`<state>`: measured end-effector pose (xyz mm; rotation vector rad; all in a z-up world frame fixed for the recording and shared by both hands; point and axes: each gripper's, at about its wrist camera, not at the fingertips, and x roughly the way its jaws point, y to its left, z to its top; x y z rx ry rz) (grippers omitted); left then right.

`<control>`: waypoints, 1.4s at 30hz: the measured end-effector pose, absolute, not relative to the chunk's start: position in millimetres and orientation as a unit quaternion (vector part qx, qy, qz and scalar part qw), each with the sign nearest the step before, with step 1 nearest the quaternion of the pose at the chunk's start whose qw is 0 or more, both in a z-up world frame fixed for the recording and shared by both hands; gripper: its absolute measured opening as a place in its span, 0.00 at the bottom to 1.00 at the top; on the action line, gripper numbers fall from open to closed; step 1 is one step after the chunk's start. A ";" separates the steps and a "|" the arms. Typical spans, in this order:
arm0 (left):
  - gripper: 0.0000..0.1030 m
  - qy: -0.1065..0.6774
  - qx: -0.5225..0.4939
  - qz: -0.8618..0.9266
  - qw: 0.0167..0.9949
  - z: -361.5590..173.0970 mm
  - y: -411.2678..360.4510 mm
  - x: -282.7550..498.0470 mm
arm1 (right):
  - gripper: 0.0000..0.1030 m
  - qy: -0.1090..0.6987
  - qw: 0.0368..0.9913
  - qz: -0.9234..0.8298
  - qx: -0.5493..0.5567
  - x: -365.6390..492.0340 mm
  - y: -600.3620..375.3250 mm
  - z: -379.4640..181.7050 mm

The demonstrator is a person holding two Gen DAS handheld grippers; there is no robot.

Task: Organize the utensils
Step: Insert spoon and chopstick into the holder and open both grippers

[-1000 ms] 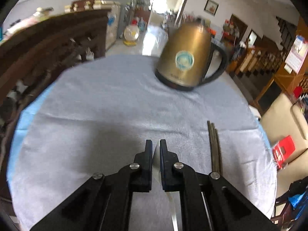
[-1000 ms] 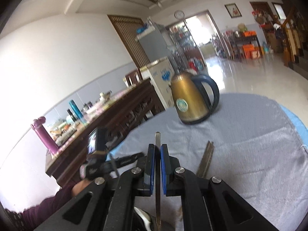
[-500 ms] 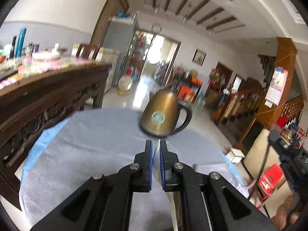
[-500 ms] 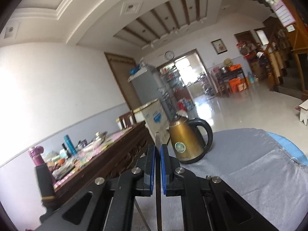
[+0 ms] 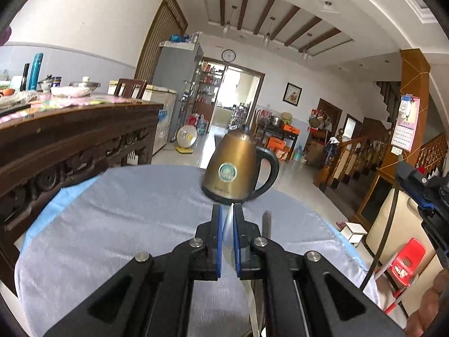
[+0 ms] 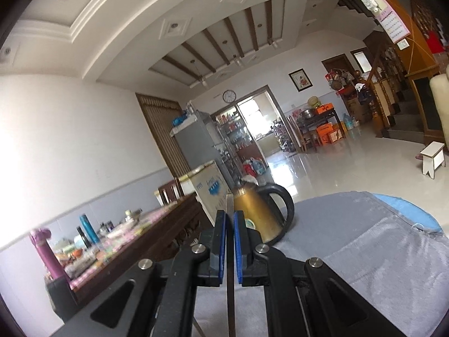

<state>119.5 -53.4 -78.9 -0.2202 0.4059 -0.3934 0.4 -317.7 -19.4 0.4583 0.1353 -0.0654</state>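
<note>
Kettle on round table at its far side, sideboard left of table

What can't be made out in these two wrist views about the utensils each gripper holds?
- Left wrist view: thin silvery metal strip clamped in the left gripper; both ends hidden by fingers and frame edge, type unclear.
- Right wrist view: dark flat metal utensil handle in the right gripper; working end cut off below.
- Left wrist view: dark stick on the grey tablecloth, blurred and half hidden.

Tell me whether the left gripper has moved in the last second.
Yes. The left gripper has tilted upward: the kettle sank toward its fingertips, and the ceiling now shows.
</note>
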 end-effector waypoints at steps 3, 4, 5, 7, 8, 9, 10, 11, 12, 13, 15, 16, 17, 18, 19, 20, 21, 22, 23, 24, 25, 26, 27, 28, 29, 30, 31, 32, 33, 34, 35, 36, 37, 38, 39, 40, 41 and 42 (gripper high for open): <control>0.07 0.202 -0.107 -0.186 0.955 -91.5 -55.5 117.9 | 0.06 0.083 0.972 -0.029 0.219 -2.3 -315.4 -29.0; 0.07 0.201 -0.107 -0.186 0.956 -94.7 -55.8 117.0 | 0.06 0.089 0.972 -0.027 0.217 -3.5 -314.3 -32.2; 0.07 0.200 -0.109 -0.187 0.955 -98.0 -56.2 116.6 | 0.06 0.094 0.972 -0.025 0.216 -4.8 -313.4 -35.1; 0.07 0.200 -0.109 -0.190 0.955 -103.2 -57.7 115.0 | 0.06 0.106 0.971 -0.019 0.212 -8.9 -310.0 -42.6; 0.07 0.200 -0.110 -0.195 0.954 -105.5 -58.6 114.0 | 0.06 0.111 0.971 -0.016 0.210 -12.0 -308.1 -46.9; 0.07 0.199 -0.110 -0.199 0.953 -107.2 -59.4 112.3 | 0.06 0.114 0.971 -0.014 0.208 -13.1 -306.8 -49.0; 0.07 0.196 -0.108 -0.203 0.953 -108.9 -60.4 111.4 | 0.06 0.119 0.971 -0.011 0.206 -15.8 -305.4 -52.3; 0.07 0.192 -0.104 -0.205 0.954 -110.6 -61.5 109.7 | 0.06 0.125 0.971 -0.007 0.206 -18.2 -303.9 -55.7; 0.07 0.190 -0.100 -0.207 0.954 -111.9 -62.1 109.2 | 0.06 0.129 0.970 -0.005 0.206 -20.0 -302.8 -57.8; 0.07 0.190 -0.094 -0.209 0.955 -114.5 -63.7 107.2 | 0.06 0.134 0.969 -0.001 0.206 -22.1 -301.3 -60.5; 0.07 0.191 -0.091 -0.211 0.954 -118.2 -64.9 104.5 | 0.06 0.138 0.969 0.002 0.204 -26.4 -298.5 -63.1; 0.07 0.190 -0.088 -0.213 0.954 -120.3 -66.3 102.0 | 0.07 0.140 0.969 0.004 0.202 -28.0 -296.9 -63.7; 0.07 0.189 -0.085 -0.215 0.954 -121.5 -66.8 100.9 | 0.07 0.141 0.969 0.006 0.201 -30.4 -296.1 -64.4; 0.07 0.189 -0.080 -0.216 0.954 -123.0 -68.2 99.5 | 0.07 0.143 0.969 0.008 0.200 -32.1 -295.5 -65.1; 0.07 0.190 -0.075 -0.217 0.955 -124.1 -69.0 99.1 | 0.07 0.145 0.969 0.009 0.200 -34.2 -295.3 -65.9; 0.07 0.191 -0.070 -0.219 0.954 -125.3 -69.8 98.2 | 0.07 0.146 0.969 0.011 0.201 -36.6 -295.4 -66.7; 0.07 0.192 -0.067 -0.221 0.954 -125.8 -70.5 96.7 | 0.07 0.147 0.968 0.013 0.203 -38.5 -296.1 -66.1; 0.07 0.193 -0.065 -0.223 0.953 -126.6 -70.1 95.7 | 0.07 0.149 0.967 0.016 0.205 -40.1 -296.1 -65.5; 0.07 0.192 -0.062 -0.225 0.953 -127.0 -69.9 93.6 | 0.07 0.151 0.966 0.018 0.207 -41.2 -296.5 -64.8; 0.07 0.192 -0.057 -0.229 0.953 -127.1 -69.8 91.1 | 0.07 0.153 0.966 0.020 0.208 -43.5 -296.9 -64.8; 0.07 0.193 -0.053 -0.232 0.952 -127.2 -69.6 88.7 | 0.08 0.155 0.965 0.022 0.209 -45.0 -297.8 -64.3; 0.08 0.194 -0.049 -0.237 0.951 -126.4 -69.1 85.7 | 0.08 0.156 0.965 0.022 0.210 -47.5 -298.6 -64.2; 0.14 0.195 -0.048 -0.241 0.950 -126.2 -67.8 83.5 | 0.12 0.156 0.965 0.022 0.211 -48.7 -299.1 -63.0; 0.24 0.196 -0.046 -0.246 0.948 -125.8 -65.7 79.9 | 0.20 0.154 0.964 0.020 0.214 -51.1 -300.4 -62.3; 0.32 0.195 -0.044 -0.248 0.948 -124.8 -64.2 76.6 | 0.25 0.152 0.964 0.019 0.217 -52.4 -300.9 -61.3; 0.36 0.194 -0.043 -0.249 0.948 -123.9 -61.2 73.2 | 0.31 0.148 0.964 0.016 0.222 -55.7 -302.8 -60.7; 0.40 0.192 -0.043 -0.249 0.948 -122.9 -58.0 70.6 | 0.32 0.140 0.964 0.011 0.226 -60.1 -305.6 -59.9; 0.43 0.190 -0.042 -0.247 0.949 -121.7 -55.3 68.8 | 0.32 0.136 0.964 0.007 0.227 -63.0 -307.9 -58.4; 0.44 0.189 -0.042 -0.243 0.950 -120.9 -51.7 68.0 | 0.32 0.131 0.965 0.001 0.228 -65.7 -310.8 -57.5; 0.47 0.190 -0.043 -0.240 0.951 -120.1 -48.4 68.8 | 0.32 0.131 0.965 -0.005 0.229 -66.8 -314.0 -57.5; 0.50 0.192 -0.046 -0.235 0.952 -119.1 -44.6 70.7 | 0.32 0.132 0.964 -0.010 0.230 -66.5 -316.7 -57.0; 0.52 0.196 -0.053 -0.230 0.952 -117.9 -40.0 74.5 | 0.32 0.134 0.963 -0.015 0.234 -66.1 -321.5 -58.5; 0.55 0.201 -0.062 -0.223 0.952 -116.8 -34.7 78.7 | 0.32 0.137 0.961 -0.022 0.241 -65.4 -327.3 -61.0; 0.57 0.203 -0.070 -0.217 0.952 -116.0 -30.9 81.2 | 0.32 0.141 0.958 -0.029 0.247 -64.1 -333.3 -64.0; 0.58 0.206 -0.079 -0.210 0.953 -115.0 -25.8 86.1 | 0.32 0.145 0.956 -0.034 0.253 -62.8 -338.4 -66.0; 0.63 0.212 -0.087 -0.204 0.952 -114.5 -21.1 91.6 | 0.32 0.147 0.954 -0.038 0.258 -62.6 -343.3 -68.5; 0.67 0.217 -0.092 -0.198 0.951 -114.0 -17.8 96.7 | 0.32 0.152 0.952 -0.043 0.264 -61.0 -349.9 -72.5; 0.67 0.224 -0.097 -0.192 0.951 -114.6 -14.5 102.5 | 0.32 0.156 0.950 -0.046 0.268 -59.7 -354.8 -75.4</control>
